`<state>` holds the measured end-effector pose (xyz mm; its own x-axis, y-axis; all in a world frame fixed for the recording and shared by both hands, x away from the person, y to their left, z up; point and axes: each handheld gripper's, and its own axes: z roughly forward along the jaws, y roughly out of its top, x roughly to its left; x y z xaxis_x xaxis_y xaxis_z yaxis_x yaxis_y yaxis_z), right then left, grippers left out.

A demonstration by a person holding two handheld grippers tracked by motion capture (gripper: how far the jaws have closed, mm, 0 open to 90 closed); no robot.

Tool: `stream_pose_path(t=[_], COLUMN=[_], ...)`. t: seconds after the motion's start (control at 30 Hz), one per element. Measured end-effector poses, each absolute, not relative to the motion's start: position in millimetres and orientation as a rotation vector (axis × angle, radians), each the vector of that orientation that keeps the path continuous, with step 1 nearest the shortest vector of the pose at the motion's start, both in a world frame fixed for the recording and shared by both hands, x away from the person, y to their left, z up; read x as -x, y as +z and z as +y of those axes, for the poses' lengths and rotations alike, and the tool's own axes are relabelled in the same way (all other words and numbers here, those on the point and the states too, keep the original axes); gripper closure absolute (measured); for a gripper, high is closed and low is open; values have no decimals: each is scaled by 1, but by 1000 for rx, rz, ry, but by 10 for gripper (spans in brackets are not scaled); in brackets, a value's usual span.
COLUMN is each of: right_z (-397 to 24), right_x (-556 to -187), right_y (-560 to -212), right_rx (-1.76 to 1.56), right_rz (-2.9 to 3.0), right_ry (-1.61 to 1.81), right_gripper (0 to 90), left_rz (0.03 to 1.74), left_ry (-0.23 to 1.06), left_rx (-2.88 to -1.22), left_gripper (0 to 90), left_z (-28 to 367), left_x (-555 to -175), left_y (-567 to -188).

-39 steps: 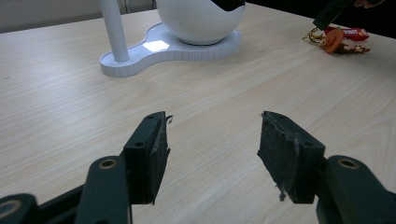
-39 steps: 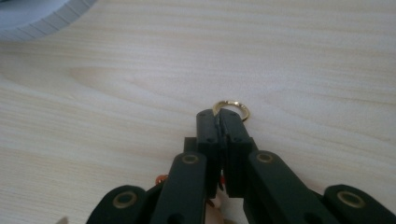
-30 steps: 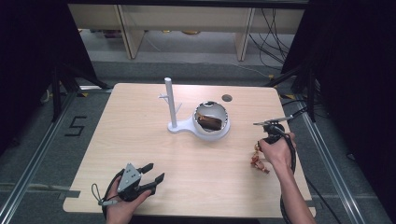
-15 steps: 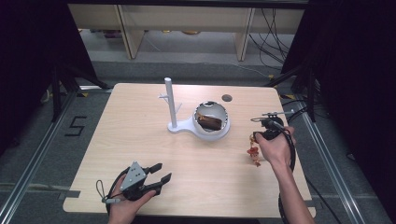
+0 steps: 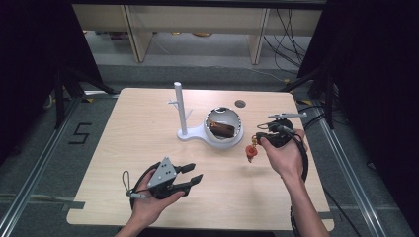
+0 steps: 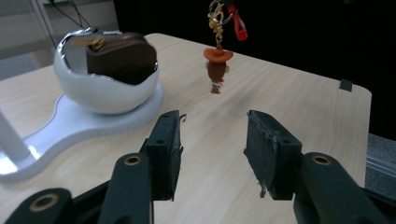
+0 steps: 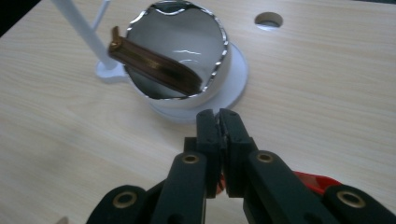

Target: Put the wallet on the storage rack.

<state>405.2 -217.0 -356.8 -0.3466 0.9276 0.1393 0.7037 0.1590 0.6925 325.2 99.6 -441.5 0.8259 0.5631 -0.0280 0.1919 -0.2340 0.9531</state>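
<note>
While my right tongs (image 5: 260,139) stay pressed together on it, the keychain charm (image 5: 251,151) hangs just below their tips, clear of the tabletop (image 5: 123,148); it is a small figure with an orange hat on a gold chain with a red tag. In the left gripper view the charm (image 6: 216,65) dangles in the air, ahead of and above my left jaws, the red tag (image 6: 238,23) at its top. In the right gripper view a strip of red (image 7: 317,182) shows under my closed right jaws.

Item beside the right tongs, toward my left tongs: a white egg-shaped bowl (image 5: 223,126) with a jagged rim, holding a brown pouch (image 5: 221,129) with a gold fitting. The bowl sits on a white base (image 5: 197,134) from which an upright white post (image 5: 180,106) rises, farther from the right tongs than the bowl.

Item beyond the bowl from the right tongs: a round hole (image 5: 240,103) in the tabletop.

My left tongs (image 5: 190,177) are held low over the near part of the tabletop, well apart from the charm, jaws spread wide with nothing between them, a grey three-cornered plate (image 5: 162,173) on top.
</note>
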Motion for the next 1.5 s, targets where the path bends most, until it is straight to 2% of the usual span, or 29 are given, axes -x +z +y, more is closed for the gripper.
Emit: stream_pose_path(t=[0.3,0.47,0.83,1.1,1.3,1.5], right_z=[-195,-181,-160,-152,-150,-148], right_x=[-390,-383,-373,-369,-369,-367], right_y=[-348,-345,-343,-343,-343,-344], right_rx=[-1500,-1448,-1375,-1324,-1301,-1310], right_rz=[2180,2227,2281,2302,2311,2325], right_ry=[1063,1104,1159,1171,1182,1183], right_gripper=[885,885,885,885,885,885], left_rz=[561,575,584,582,555,525], left_ry=[354,299,278,227,224,167], left_rx=[-1787,-1771,-1782,-1777,-1776,-1764], left_gripper=[475,463,460,480,529,602], left_z=[81,67,53,51,53,55], left_x=[-347,-360,-376,-384,-388,-389], left_y=[-427,-422,-418,-419,-421,-420])
